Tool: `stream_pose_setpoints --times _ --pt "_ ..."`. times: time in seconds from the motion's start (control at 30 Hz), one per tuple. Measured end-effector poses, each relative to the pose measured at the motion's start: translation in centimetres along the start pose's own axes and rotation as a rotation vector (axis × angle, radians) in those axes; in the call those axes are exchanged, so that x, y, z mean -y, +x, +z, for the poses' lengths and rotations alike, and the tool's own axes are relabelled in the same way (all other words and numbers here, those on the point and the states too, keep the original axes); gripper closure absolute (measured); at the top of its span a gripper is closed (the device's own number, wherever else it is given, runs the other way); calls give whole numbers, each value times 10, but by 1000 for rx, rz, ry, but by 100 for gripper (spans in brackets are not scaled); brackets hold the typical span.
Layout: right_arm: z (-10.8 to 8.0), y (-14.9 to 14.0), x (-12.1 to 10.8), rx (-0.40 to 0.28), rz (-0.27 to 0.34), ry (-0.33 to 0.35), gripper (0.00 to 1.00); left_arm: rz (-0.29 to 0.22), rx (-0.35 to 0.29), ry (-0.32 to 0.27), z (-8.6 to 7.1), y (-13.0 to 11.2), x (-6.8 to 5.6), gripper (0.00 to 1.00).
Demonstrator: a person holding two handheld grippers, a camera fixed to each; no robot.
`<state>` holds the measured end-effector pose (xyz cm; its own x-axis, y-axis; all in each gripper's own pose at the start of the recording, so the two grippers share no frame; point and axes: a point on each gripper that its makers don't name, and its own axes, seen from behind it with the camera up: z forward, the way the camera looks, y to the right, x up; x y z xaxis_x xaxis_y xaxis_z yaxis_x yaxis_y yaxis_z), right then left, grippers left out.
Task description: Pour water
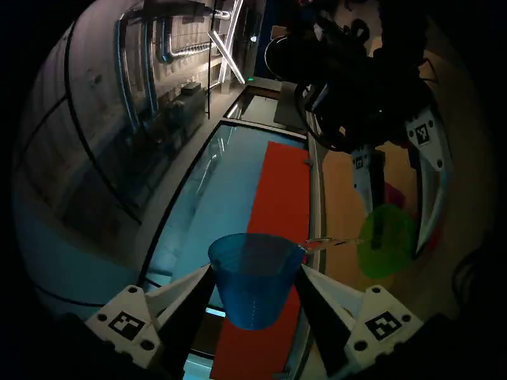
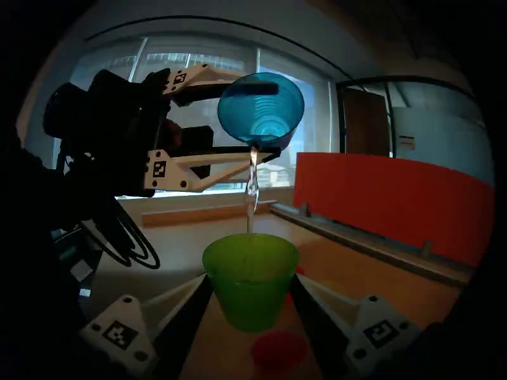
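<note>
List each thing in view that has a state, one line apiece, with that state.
blue cup: tipped over, pouring from its rim, gripped in the left claw
water: running in a thin stream down into the green cup
green cup: upright, open, catching the stream, gripped in the right claw
red object: resting on the table, free of both claws

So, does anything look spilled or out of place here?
Nothing stands out. The tilted blue plastic cup in the left gripper sends its water stream into the green plastic cup held by the right gripper.
</note>
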<state>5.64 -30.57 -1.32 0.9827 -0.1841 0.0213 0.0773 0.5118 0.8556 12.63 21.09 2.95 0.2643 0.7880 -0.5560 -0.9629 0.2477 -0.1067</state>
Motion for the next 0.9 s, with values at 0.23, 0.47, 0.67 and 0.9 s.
stream_pose_setpoints --times 0.23,0.47,0.67,0.9 --pt "0 2 0 -3 0 -1 14 32 7 13 0 -1 4 16" --pt "1 2 -1 -3 -2 -3 14 77 1 20 0 2 5 16" --pt "1 4 -1 -5 -3 -4 14 123 -2 30 2 3 6 16" --pt "1 4 -2 -6 -5 -6 14 182 -8 44 1 8 9 16"
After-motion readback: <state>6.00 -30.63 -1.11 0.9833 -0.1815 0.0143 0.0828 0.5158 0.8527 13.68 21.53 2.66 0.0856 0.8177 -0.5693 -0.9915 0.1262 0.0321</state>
